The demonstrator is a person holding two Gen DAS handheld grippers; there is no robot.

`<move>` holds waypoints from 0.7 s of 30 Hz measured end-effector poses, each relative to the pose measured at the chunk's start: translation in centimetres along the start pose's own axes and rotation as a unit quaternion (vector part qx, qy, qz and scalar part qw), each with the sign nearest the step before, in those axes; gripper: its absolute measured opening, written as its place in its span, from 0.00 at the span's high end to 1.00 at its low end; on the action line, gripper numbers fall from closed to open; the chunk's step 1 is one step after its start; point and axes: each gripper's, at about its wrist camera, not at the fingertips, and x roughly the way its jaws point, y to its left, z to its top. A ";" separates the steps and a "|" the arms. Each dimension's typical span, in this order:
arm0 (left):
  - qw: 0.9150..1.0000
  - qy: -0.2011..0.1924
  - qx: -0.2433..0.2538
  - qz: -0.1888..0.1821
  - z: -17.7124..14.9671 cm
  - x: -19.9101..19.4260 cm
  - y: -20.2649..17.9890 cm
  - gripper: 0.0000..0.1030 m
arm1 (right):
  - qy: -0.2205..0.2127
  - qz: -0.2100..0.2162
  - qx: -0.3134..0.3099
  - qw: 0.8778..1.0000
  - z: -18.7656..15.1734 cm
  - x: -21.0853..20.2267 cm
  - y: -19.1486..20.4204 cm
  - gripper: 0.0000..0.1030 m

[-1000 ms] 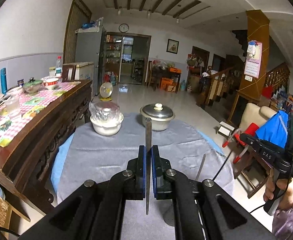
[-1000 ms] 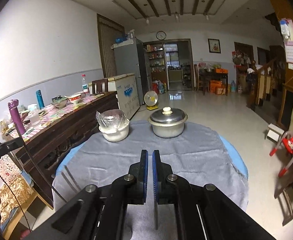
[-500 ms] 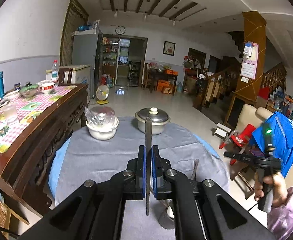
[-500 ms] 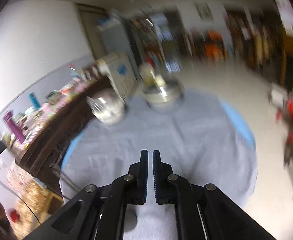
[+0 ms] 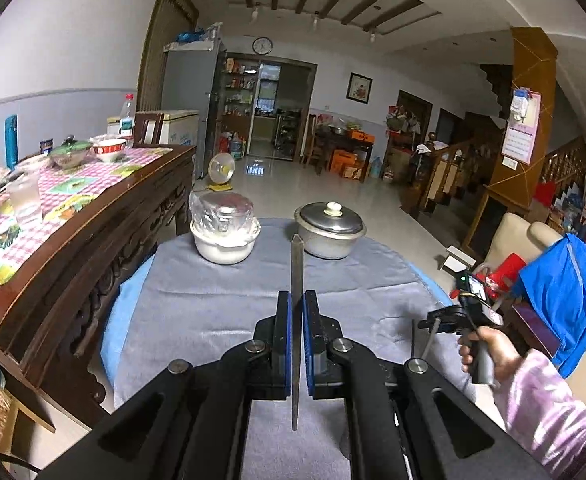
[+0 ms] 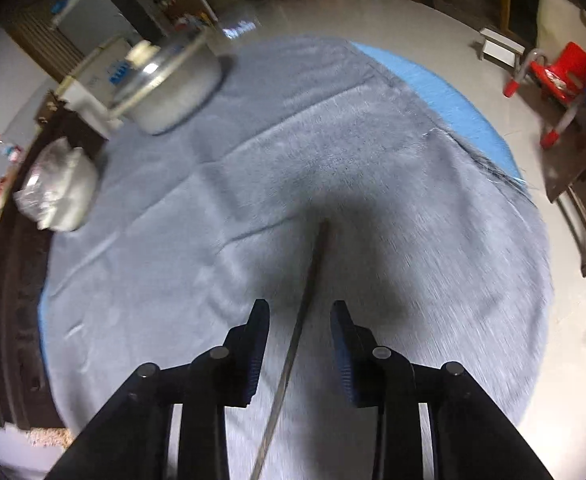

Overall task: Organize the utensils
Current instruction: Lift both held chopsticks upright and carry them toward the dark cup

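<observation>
Utensil handle [image 5: 296,312]: a thin flat metal strip, clamped edge-on between the blue pads of the left hand-held gripper [image 5: 296,334], which is fully closed on it. The strip runs out past the fingertips toward the far edge of the bench [image 5: 393,268] and also trails back beneath the jaws; which kind of utensil it belongs to cannot be told.

Second metal utensil [image 6: 293,344]: a slim handle lying between the fingers of the right hand-held gripper [image 6: 299,336], its far end resting on the grey cloth [image 6: 373,152] near the middle of the bench. The jaws have just been opening and stand partly apart, with a clear gap between each pad and the handle, so nothing is gripped. The right wrist view is motion-blurred.

In the left wrist view the right hand-held gripper appears at the right edge of the bench, tipped steeply downward and carried by a hand [image 5: 489,350] in a pale pink sleeve [image 5: 545,412].

Along the far edge of the round bench stand a lidded metal pot [image 5: 330,229] and, to its left, a white bowl covered in plastic film [image 5: 225,232]. A blue covering [image 6: 445,96] shows beyond the cloth at the rim.
</observation>
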 end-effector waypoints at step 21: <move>1.000 0.019 -0.010 -0.010 -0.3 0.9 0.4 0.95 | -0.052 -0.037 -0.067 0.996 -1.5 -1.8 0.8 0.94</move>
